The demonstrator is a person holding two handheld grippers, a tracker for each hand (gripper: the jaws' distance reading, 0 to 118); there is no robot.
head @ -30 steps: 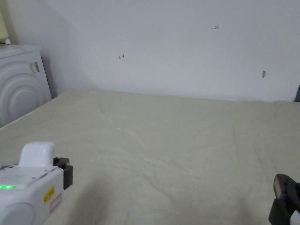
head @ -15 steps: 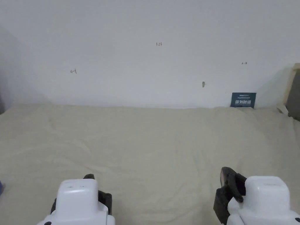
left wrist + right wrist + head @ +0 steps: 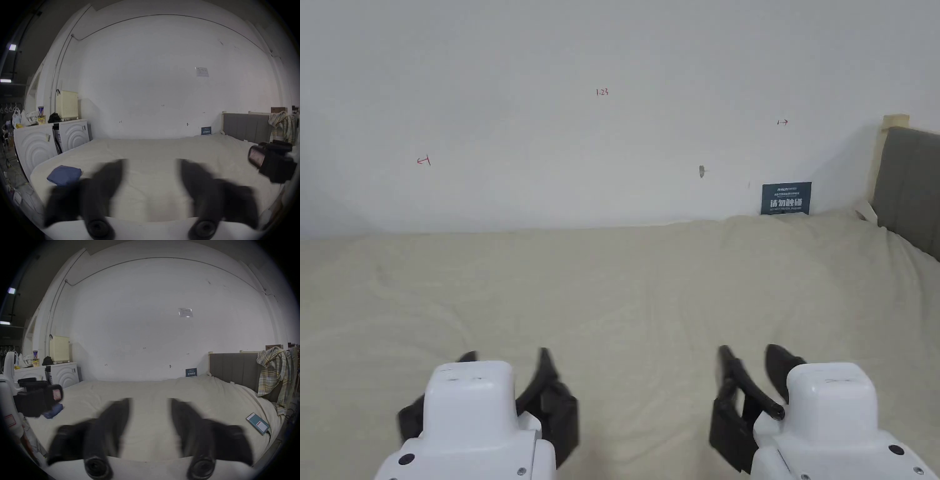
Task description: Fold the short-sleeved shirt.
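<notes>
Both held low over the near edge of the bed (image 3: 625, 281), side by side: left tool (image 3: 503, 375), right tool (image 3: 753, 369), jaws spread, nothing gripped — likely a ready stance, judging by the bare sheet ahead. Folded blue cloth (image 3: 65, 174) at the bed's left near corner, probably set aside as done. Plaid shirt (image 3: 274, 374) draped over the headboard (image 3: 232, 369), well apart from both tools — probably next. Phone (image 3: 258, 425) near the bed's right edge.

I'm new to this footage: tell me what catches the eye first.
Two open grippers, left and right, hover over a broad cream bed, holding nothing. A folded blue cloth lies at the bed's left edge, and a plaid shirt hangs over the grey headboard at right.
</notes>
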